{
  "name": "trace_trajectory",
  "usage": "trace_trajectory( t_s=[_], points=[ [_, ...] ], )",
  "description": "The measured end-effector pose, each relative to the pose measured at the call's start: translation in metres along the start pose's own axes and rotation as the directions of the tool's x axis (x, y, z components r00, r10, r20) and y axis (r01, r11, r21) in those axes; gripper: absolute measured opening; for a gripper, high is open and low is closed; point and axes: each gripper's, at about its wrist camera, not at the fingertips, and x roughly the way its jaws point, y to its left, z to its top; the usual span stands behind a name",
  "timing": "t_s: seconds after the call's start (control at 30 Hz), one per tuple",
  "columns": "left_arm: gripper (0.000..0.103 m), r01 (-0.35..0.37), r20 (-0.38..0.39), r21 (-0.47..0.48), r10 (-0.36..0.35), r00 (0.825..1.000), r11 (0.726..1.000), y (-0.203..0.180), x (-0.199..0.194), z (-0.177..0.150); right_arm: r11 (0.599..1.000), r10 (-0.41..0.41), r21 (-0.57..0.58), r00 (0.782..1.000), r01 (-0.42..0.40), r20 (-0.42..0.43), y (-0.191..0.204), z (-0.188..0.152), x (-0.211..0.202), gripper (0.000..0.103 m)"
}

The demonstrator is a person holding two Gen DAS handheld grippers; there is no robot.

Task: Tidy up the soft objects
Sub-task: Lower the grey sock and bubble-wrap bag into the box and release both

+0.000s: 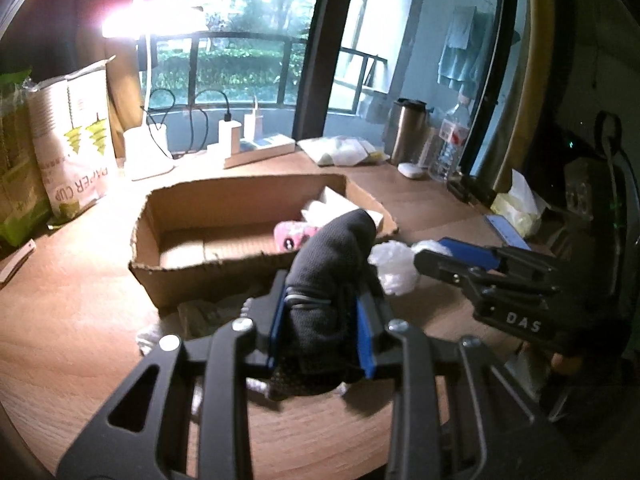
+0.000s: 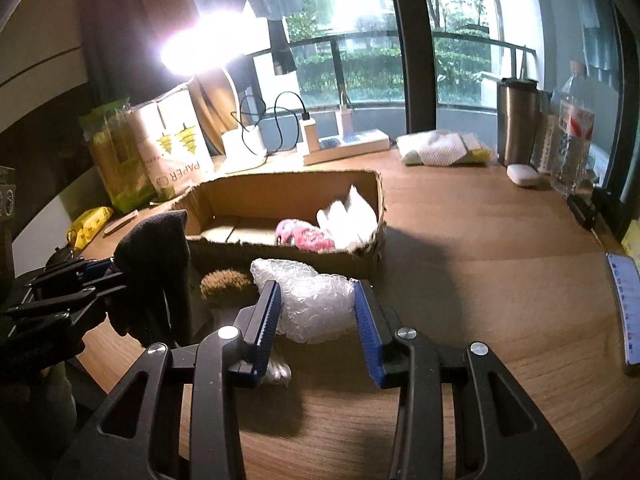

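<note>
Wooden desk (image 2: 460,280) by a window, open cardboard box (image 2: 280,196) at centre, crumpled bubble wrap (image 2: 316,300) just near of it, power strip (image 2: 352,144) far, steel tumbler (image 2: 518,120) far right, paper-cup bag (image 2: 176,140) far left, phone (image 2: 624,312) at right edge.

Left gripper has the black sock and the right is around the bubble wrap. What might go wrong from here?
1. The black knitted sock droops past the left gripper; its loose end may catch the torn front wall of the brown cardboard box.
2. The right gripper is open around the crumpled clear bubble wrap; a light squeeze may let it slip.
3. Both grippers are close, so they may collide.
</note>
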Motion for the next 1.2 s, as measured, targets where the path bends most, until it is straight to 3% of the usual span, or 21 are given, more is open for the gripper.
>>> trace_trajectory(
  t_s=[0.67,1.2],
  points=[
    [0.030,-0.045,0.060,-0.003,0.045,0.997,0.999,0.020,0.006,0.035,0.999,0.038,-0.010,0.997,-0.037,0.071,0.001,0.033,0.001,0.040],
    [0.030,-0.087,0.030,-0.037,0.088,0.996,0.996,0.040,0.064,0.058,0.993,0.113,0.030,0.992,-0.115,0.057,-0.027,0.056,0.043,0.040]
  ],
)
